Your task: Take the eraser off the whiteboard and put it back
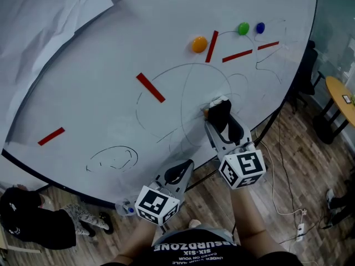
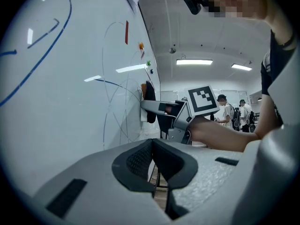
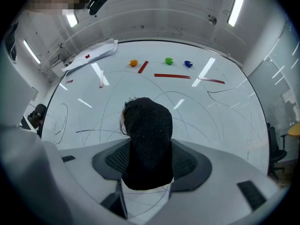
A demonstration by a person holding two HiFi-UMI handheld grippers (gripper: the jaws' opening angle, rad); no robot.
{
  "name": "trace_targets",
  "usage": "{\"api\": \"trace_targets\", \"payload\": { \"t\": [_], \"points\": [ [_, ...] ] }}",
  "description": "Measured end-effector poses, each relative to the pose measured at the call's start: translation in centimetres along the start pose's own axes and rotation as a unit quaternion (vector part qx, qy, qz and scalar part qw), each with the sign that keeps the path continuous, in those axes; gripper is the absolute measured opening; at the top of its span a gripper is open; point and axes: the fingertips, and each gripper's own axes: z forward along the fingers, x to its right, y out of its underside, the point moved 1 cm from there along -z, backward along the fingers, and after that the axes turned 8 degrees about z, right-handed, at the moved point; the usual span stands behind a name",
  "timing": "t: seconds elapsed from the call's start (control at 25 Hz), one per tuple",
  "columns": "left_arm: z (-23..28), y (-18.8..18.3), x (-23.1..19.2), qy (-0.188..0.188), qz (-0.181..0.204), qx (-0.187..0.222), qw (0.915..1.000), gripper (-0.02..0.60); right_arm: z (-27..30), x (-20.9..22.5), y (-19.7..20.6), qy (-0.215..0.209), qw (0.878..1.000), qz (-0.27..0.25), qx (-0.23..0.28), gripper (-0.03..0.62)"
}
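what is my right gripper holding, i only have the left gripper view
Observer: Right gripper view: the black eraser sits between the right gripper's pads, gripped on both sides.
Operator: what's higher up from it
Observer: Head view: an orange magnet, with a green magnet and a blue magnet further right.
Operator: any paper up there
Observer: Yes, white sheets cover the board's upper left corner.

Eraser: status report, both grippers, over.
Right gripper shut on eraser, eraser against whiteboard. Left gripper shut, empty. Nothing in the way.
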Motion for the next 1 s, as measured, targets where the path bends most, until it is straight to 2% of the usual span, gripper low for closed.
{"api": "trace_targets", "payload": {
  "t": [0.36, 0.72, 1.0],
  "points": [
    [-1.1, -0.1, 0.3, 0.001, -0.001, -0.001, 1.0, 0.008, 0.2, -0.5, 0.1, 0.012, 1.0, -0.017, -0.007, 0.245],
    [-2.9, 0.2, 0.8, 0.01, -0.002, -0.005, 0.9999, 0.008, -1.0, -0.2, 1.2, 0.045, 0.999, -0.008, -0.022, 0.282],
    [-4.0, 0.3, 1.2, 0.021, -0.007, -0.001, 0.9998, 0.008, -2.8, -0.7, 2.0, 0.062, 0.998, -0.005, -0.032, 0.285]
  ]
}}
